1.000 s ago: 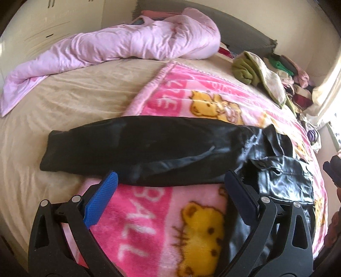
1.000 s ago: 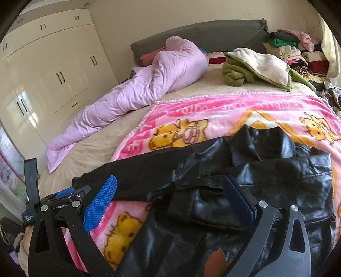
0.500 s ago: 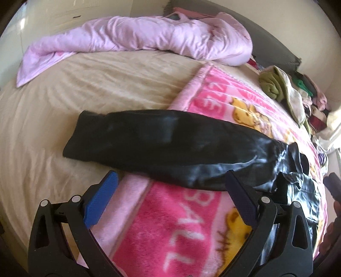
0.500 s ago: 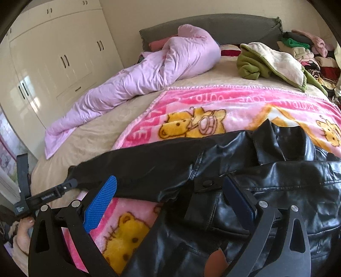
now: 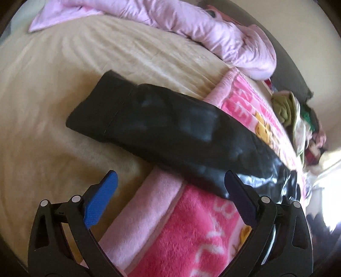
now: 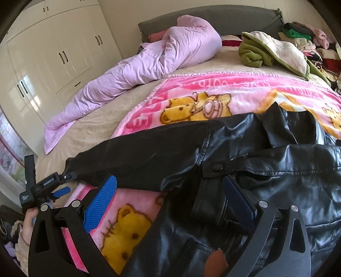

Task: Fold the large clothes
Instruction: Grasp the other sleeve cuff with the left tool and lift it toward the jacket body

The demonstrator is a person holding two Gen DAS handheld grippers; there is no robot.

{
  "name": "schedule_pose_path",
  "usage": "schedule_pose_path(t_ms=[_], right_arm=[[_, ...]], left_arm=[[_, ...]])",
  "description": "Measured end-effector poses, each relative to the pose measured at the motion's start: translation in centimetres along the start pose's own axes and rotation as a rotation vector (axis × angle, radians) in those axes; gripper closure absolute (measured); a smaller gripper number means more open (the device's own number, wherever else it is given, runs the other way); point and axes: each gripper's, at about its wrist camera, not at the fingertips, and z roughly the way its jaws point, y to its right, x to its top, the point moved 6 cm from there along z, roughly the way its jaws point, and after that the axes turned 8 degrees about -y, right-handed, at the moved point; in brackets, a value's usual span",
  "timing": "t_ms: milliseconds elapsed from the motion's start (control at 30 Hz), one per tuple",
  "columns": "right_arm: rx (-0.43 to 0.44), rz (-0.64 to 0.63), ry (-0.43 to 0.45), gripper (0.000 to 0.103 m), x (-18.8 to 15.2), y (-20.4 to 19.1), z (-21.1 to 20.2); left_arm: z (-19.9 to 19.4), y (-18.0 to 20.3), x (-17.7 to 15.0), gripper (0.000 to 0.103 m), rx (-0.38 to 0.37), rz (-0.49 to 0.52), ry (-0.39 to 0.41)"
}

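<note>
Jacket (image 6: pixel 245 170) in black leather lies spread on a bed's pink bear blanket (image 6: pixel 191 102), its sleeve (image 5: pixel 162 130) just ahead of the left gripper (image 5: pixel 170 191); right gripper (image 6: pixel 170 196) over its body. Both fingers spread, empty.

Jacket (image 6: pixel 266 170) lies on blanket (image 6: pixel 213 89), which lies on bed (image 5: pixel 42 89). Jacket body sits on the near right part of blanket; collar (image 6: pixel 283 125) toward the headboard (image 6: pixel 213 15). Sleeve (image 5: pixel 159 127) runs left from jacket body, across blanket edge, cuff end resting on bare sheet. Duvet (image 6: pixel 149 64) lies bunched along left and far side of bed, behind sleeve, reaching to headboard. Folded garment (image 6: pixel 270 51) on far right of bed, behind blanket. Clothes pile (image 6: pixel 309 42) right of it, at far right corner. Wardrobe (image 6: pixel 53 53) stands left of bed.

Left gripper (image 5: pixel 170 191): near cuff end of sleeve, over blanket edge. Right gripper (image 6: pixel 170 194): over jacket body by the shoulder.
</note>
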Motion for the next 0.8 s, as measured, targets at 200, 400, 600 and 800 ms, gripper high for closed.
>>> schedule_pose_path(t_ms=[200, 400, 600, 800], right_arm=[[-0.009, 0.012, -0.004, 0.004, -0.7, 1.0, -0.1], [-0.026, 0.036, -0.004, 0.004, -1.7, 2.7, -0.8], [-0.052, 0.074, 0.001, 0.004, -2.4, 5.0, -1.8], [-0.050, 0.102, 0.017, 0.004, -3.2, 6.6, -3.4]], left_arm=[[1.8, -0.3, 0.6, 0.009, -0.065, -0.097, -0.005], [2.0, -0.3, 2.4, 0.043, -0.082, -0.160, 0.054], [1.8, 0.4, 2.9, 0.088, -0.065, -0.153, 0.073], [-1.6, 3.5, 3.5, 0.101, -0.075, -0.050, 0.158]])
